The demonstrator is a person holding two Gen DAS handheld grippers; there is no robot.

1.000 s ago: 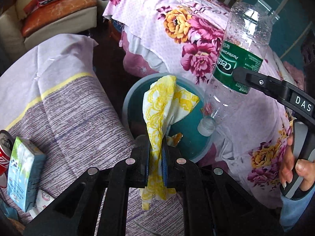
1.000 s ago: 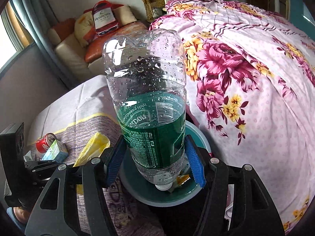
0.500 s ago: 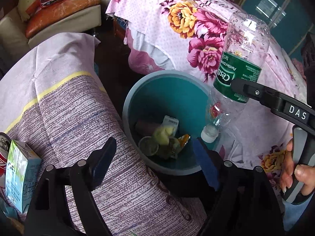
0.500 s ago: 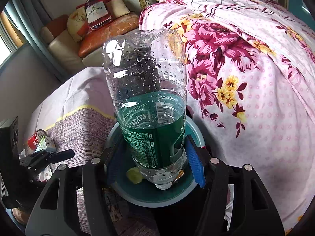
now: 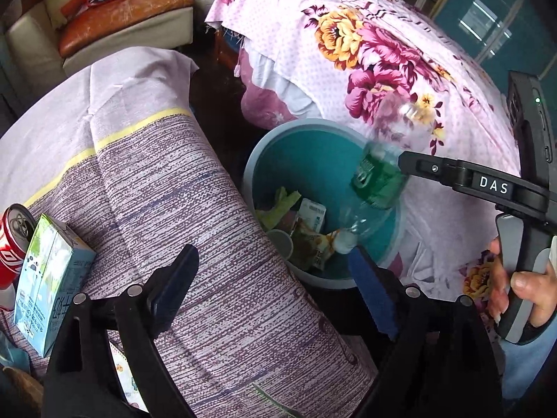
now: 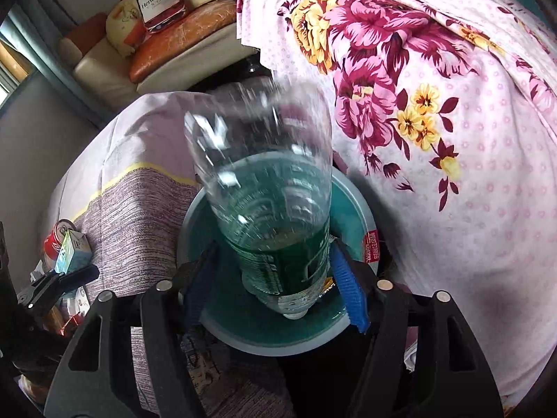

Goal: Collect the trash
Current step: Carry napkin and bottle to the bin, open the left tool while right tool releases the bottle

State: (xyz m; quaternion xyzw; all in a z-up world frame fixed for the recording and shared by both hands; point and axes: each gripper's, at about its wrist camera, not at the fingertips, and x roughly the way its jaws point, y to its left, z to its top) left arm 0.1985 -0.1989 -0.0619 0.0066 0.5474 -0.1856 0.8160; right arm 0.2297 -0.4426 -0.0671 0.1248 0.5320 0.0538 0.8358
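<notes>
Over teal bin, blurred bottle

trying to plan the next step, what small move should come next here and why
Probably let the right tongs finish opening, then lift them clear. Their jaws are opening around the blurred, cap-down plastic bottle, which is over the teal bin. The left tongs are open and empty, free to go for the milk carton.
</notes>
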